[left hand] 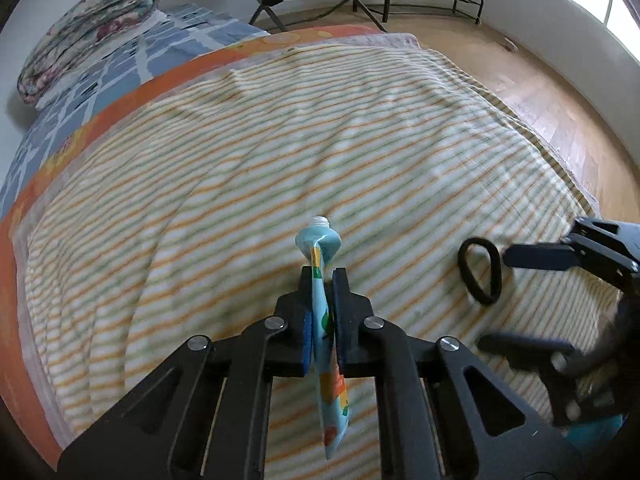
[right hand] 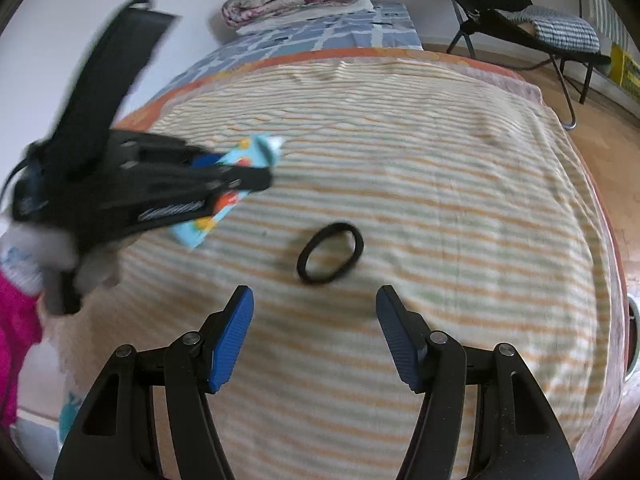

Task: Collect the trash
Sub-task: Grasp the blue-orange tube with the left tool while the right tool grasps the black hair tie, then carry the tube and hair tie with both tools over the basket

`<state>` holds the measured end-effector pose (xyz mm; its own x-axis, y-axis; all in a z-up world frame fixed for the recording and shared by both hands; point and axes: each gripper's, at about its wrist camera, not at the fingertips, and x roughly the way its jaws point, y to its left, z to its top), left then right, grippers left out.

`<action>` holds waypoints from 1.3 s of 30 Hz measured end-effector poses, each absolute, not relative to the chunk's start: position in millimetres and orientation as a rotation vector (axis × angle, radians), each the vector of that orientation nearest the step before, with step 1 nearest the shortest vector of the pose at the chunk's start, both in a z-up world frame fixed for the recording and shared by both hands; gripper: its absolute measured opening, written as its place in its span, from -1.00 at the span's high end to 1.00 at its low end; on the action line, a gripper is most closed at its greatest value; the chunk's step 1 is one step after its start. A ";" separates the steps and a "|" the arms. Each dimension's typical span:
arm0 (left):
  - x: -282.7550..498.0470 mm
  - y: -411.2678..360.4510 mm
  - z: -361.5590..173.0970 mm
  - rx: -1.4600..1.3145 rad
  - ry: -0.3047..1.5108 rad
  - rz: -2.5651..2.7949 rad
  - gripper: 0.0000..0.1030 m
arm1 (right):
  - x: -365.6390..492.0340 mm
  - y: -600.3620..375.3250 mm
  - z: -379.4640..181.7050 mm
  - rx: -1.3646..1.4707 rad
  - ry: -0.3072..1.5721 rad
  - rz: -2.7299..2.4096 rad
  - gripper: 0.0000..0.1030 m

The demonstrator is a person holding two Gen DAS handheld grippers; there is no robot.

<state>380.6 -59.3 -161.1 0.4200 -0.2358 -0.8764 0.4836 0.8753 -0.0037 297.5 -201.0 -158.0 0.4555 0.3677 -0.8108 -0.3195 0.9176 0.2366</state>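
On the striped blanket [left hand: 360, 128] that covers the bed, near its front edge, lies a black hair tie [right hand: 330, 253], a flattened loop resting flat on the cloth. The left gripper [left hand: 323, 280] is clamped on a squeezed-out toothpaste tube [left hand: 326, 320] (light blue, with orange and green print), its blue pads pressing the tube's flat body from both sides. The tube's open white neck, with no cap on it, sticks out past the fingertips and points toward the far edge of the bed, while its crimped tail hangs down behind the pads. From the right wrist view the tube appears lifted clear of the blanket, over the left part of the bed, though that view is blurred. The right gripper [right hand: 315, 300] stands with its jaws wide apart and nothing between them, just short of the hair tie, which sits ahead of the gap between the two blue pads [right hand: 232, 336] without touching either. In the left wrist view one of its fingers reaches up close beside the loop. A folded floral quilt [left hand: 92, 28] sits at the far corner on a blue patterned sheet [left hand: 120, 68], and a folding chair [right hand: 520, 20] stands on the wooden floor [left hand: 540, 80] beyond the bed. A pink sleeve [right hand: 16, 332] shows at the left edge behind the left gripper.
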 end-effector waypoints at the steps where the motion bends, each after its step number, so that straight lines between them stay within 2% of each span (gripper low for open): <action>1: 378.0 -56.6 -160.8 0.256 1.043 -0.451 0.89 | 301.3 -198.3 -159.6 0.050 1.015 0.421 -0.22; 2: 374.2 -52.9 -160.2 0.244 1.039 -0.440 0.90 | 303.5 -196.2 -160.1 0.045 1.014 0.418 -0.13; 3: 371.2 -50.1 -159.8 0.237 1.036 -0.434 0.90 | 305.3 -194.2 -160.6 0.035 1.010 0.411 0.06; 4: 367.8 -47.4 -159.6 0.228 1.032 -0.427 0.91 | 307.3 -191.5 -161.3 0.011 1.004 0.392 0.17; 6: 359.8 -40.9 -159.0 0.207 1.028 -0.407 0.91 | 308.3 -188.4 -161.0 -0.030 0.991 0.364 0.61; 8: 349.6 -34.3 -157.3 0.189 1.023 -0.388 0.91 | 307.5 -189.5 -159.7 -0.023 0.987 0.371 0.81; 14: 316.1 -18.7 -146.2 0.148 1.003 -0.350 0.92 | 294.5 -196.5 -149.0 0.004 0.958 0.373 0.86; 28: 198.8 -8.5 -83.8 0.119 0.888 -0.321 0.91 | 219.9 -196.2 -107.0 0.056 0.916 0.454 0.86; 39: 104.4 -9.6 -80.2 0.111 0.897 -0.281 0.91 | 139.6 -199.0 -94.7 0.098 0.949 0.530 0.86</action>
<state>104.4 -9.6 -80.2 0.5904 -0.1952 -0.7832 0.2874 0.9576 -0.0220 139.6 -199.0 -94.7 0.4656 0.4734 -0.7478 -0.3890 0.8684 0.3075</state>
